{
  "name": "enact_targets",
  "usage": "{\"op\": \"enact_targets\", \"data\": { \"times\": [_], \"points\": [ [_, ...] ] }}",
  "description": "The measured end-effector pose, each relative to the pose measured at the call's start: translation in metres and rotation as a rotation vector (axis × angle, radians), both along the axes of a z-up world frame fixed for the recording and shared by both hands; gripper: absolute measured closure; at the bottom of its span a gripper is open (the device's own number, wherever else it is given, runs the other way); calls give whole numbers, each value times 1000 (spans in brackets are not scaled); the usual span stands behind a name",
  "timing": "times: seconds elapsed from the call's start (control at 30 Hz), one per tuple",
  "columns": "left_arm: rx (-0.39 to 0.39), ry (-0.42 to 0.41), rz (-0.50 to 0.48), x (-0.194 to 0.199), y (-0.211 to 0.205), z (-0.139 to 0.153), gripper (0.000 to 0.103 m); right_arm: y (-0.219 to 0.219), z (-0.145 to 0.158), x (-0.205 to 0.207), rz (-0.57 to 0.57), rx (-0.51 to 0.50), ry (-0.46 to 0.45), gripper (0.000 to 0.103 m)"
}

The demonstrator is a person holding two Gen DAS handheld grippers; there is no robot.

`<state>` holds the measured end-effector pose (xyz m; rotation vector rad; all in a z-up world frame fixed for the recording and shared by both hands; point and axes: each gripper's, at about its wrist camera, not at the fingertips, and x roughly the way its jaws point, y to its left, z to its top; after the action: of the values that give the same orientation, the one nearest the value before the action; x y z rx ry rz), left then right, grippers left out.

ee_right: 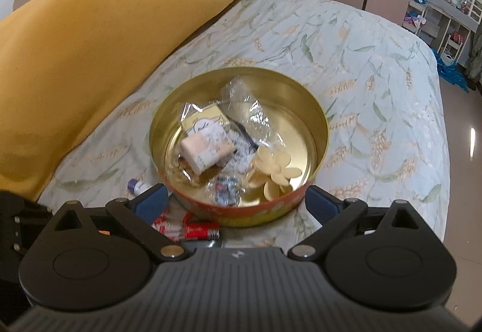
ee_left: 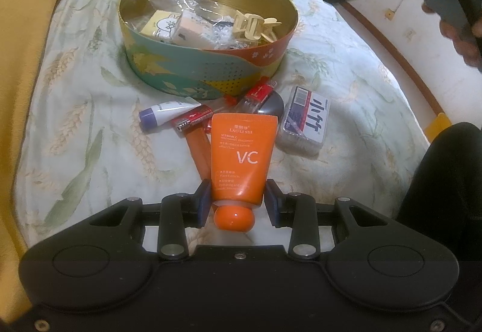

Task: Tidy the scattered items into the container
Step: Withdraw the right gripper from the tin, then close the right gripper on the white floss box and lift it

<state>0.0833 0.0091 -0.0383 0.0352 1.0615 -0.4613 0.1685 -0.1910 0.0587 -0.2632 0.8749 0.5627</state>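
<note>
Left gripper (ee_left: 238, 199): jaws astride orange tube (ee_left: 239, 157), lower centre of frame; contact unclear. Right gripper (ee_right: 236, 199) spread, empty, over tin (ee_right: 241, 213). Risk: slick tapered tube squirts out, knocks batteries (ee_left: 192, 119).

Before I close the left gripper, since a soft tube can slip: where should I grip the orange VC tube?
Grip the orange tube on its narrow lower body just above the round cap, coming from the cap end as the left gripper does. It lies flat, cap toward you, and the fingers already straddle that part.
</note>
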Motion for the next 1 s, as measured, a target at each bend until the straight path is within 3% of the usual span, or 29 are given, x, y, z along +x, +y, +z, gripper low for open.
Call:
{"op": "enact_targets", "data": {
  "times": [0.8,1.0],
  "points": [
    [25,10,19,1,-3,1,69,-10,-64,-34,97,-37,124,1],
    [35,15,25,1,-2,1,69,5,-91,-39,144,-110,157,1]
  ]
}}
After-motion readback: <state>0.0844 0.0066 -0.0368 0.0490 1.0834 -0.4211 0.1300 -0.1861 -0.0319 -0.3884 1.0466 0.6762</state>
